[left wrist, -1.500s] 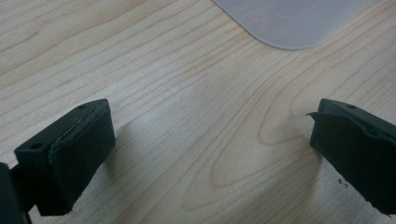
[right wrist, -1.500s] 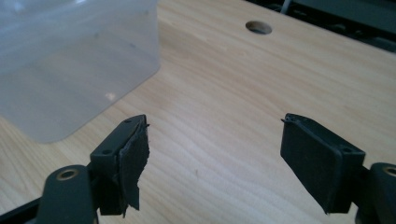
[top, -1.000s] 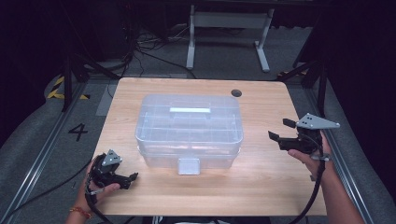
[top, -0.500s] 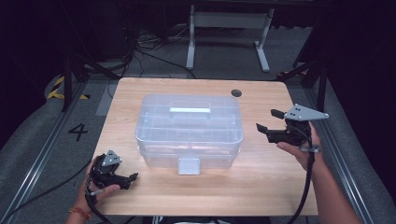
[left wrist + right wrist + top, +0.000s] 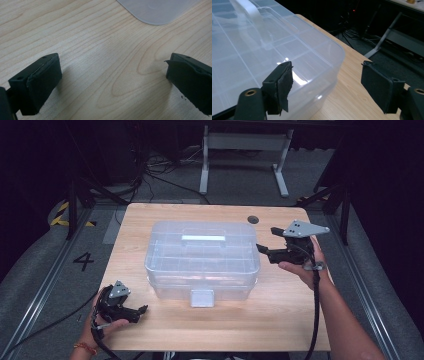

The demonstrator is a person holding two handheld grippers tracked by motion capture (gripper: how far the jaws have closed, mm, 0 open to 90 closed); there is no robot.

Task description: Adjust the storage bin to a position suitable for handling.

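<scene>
Clear plastic organizer box [image 5: 202, 257] sits mid-bench on the wooden bench [image 5: 280, 315], lid down. White carry handle [image 5: 203, 238] lies flat on the lid; front latch [image 5: 202, 297] faces the person and looks shut.

Right tongs [image 5: 265, 242] are at the box's right end, held above the bench, jaws spread wide, nothing between them. In the right gripper view the tongs [image 5: 325, 82] straddle the box's near corner [image 5: 337, 56]: one jaw over the lid edge, the other out over the bench. No contact that I can make out.

Left tongs [image 5: 141, 311] rest low at the front left of the bench, well apart from the box. Left gripper view: jaws wide open over bare wood, a rounded corner of the box [image 5: 156, 11] at the top of that view.

Step, by my reading: approach to the box's right side, grasp not yet made. Next move likely calls for bringing the right tongs in to bear on the lid rim or end wall, or over to the handle; the left tongs would need to come up to steady the box or work the latch.

Contents: lid is see-through and shows a grid of dividers [image 5: 234, 50]. Compartments look empty, though glare on the plastic leaves that uncertain.
</scene>
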